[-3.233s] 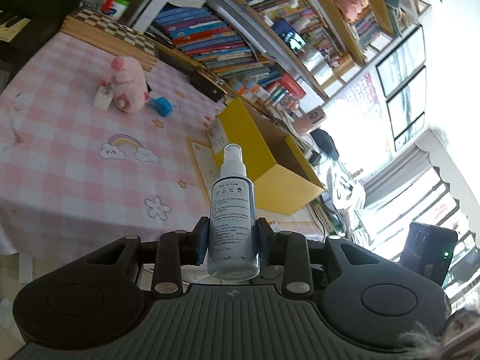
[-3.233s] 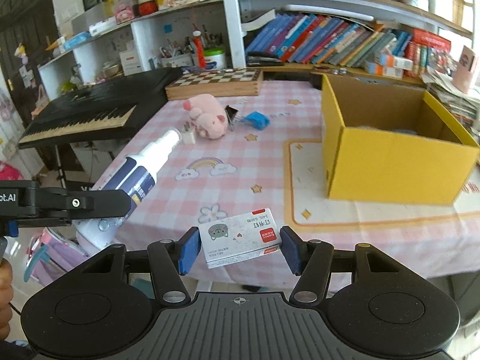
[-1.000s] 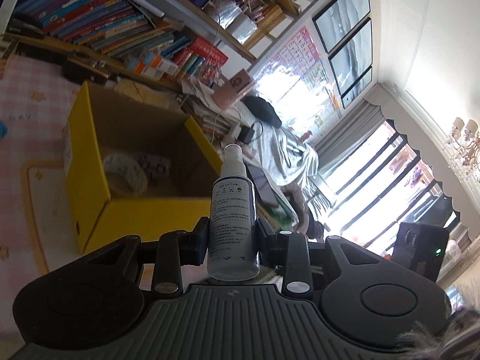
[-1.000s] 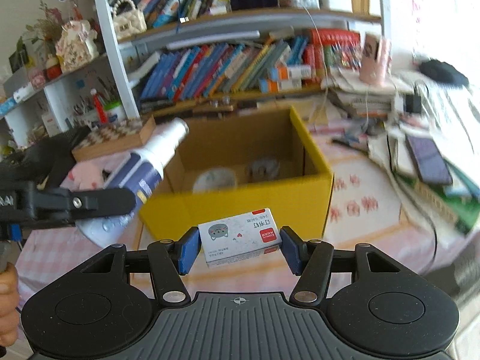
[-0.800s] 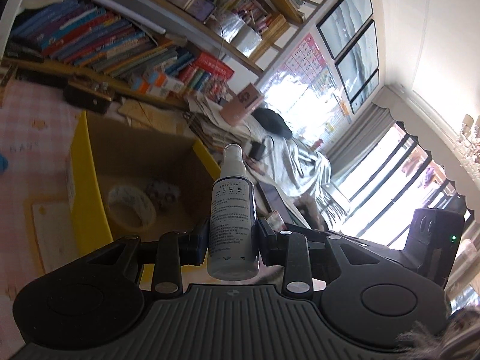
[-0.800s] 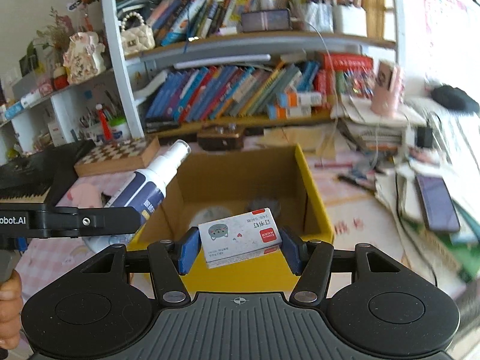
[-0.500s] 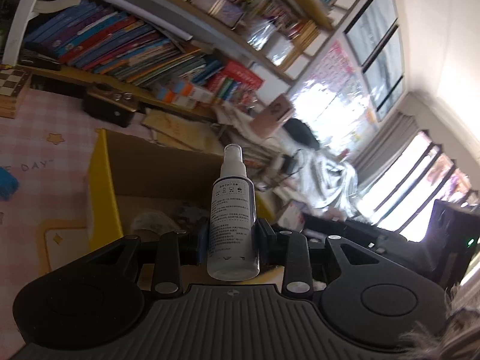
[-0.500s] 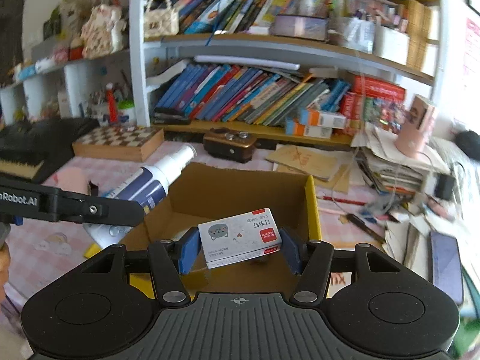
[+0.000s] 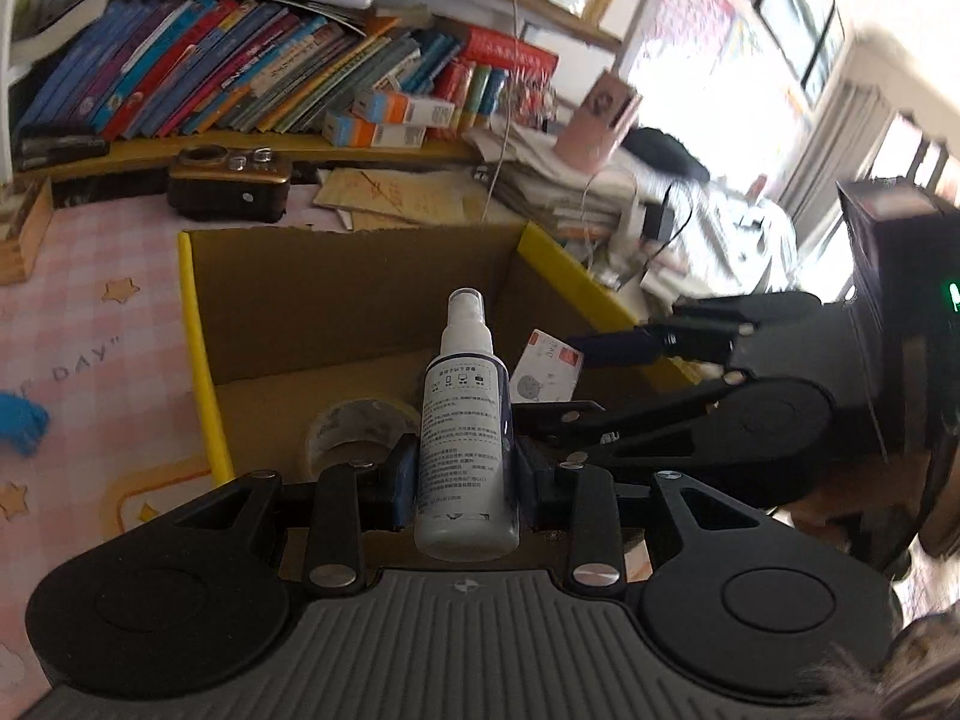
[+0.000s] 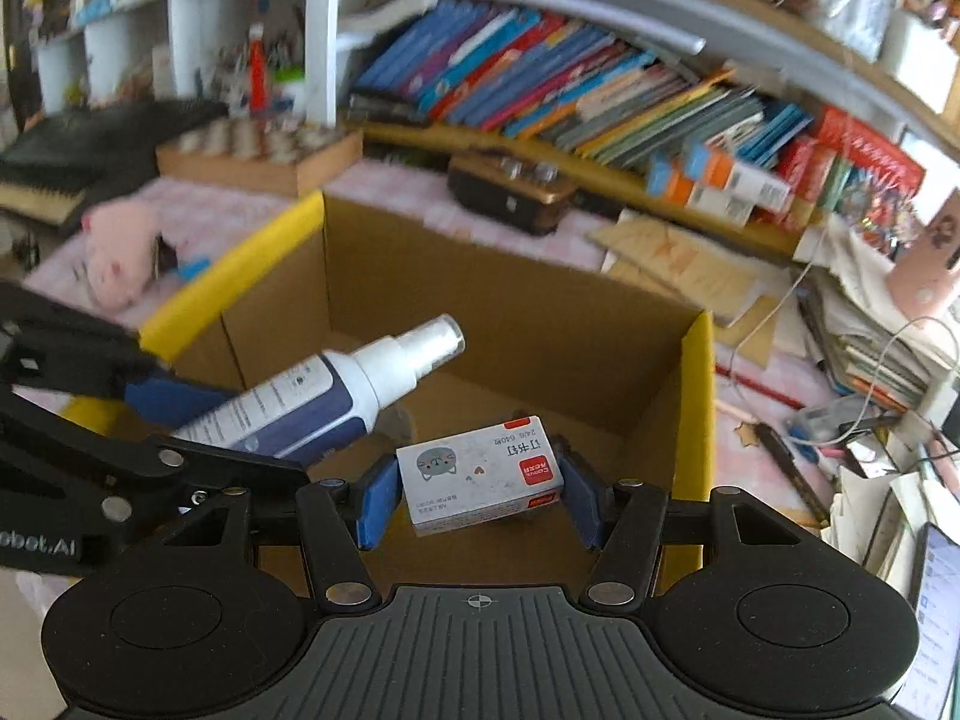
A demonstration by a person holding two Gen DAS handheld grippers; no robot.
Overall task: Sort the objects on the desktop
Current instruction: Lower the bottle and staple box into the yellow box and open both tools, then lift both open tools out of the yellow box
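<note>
My left gripper [image 9: 465, 471] is shut on a white and blue spray bottle [image 9: 465, 420], held upright over the open yellow cardboard box [image 9: 198, 336]. The bottle also shows in the right wrist view [image 10: 324, 390], pointing over the box [image 10: 696, 420]. My right gripper [image 10: 477, 495] is shut on a small white staples box with a cat picture [image 10: 480, 474], held above the box opening. That staples box shows in the left wrist view [image 9: 549, 366] too. A roll of clear tape [image 9: 354, 426] lies on the box floor.
A pink plush pig [image 10: 117, 246] and a blue item [image 9: 21, 423] lie on the pink checked tablecloth [image 9: 90, 276] left of the box. A brown radio [image 9: 228, 183] and bookshelves [image 10: 540, 84] stand behind. Stacked papers and cables [image 10: 870, 360] lie to the right.
Both grippers have moved from the table's front to above the yellow box opening, still holding the bottle and the staples box. The box interior now fills both views.
</note>
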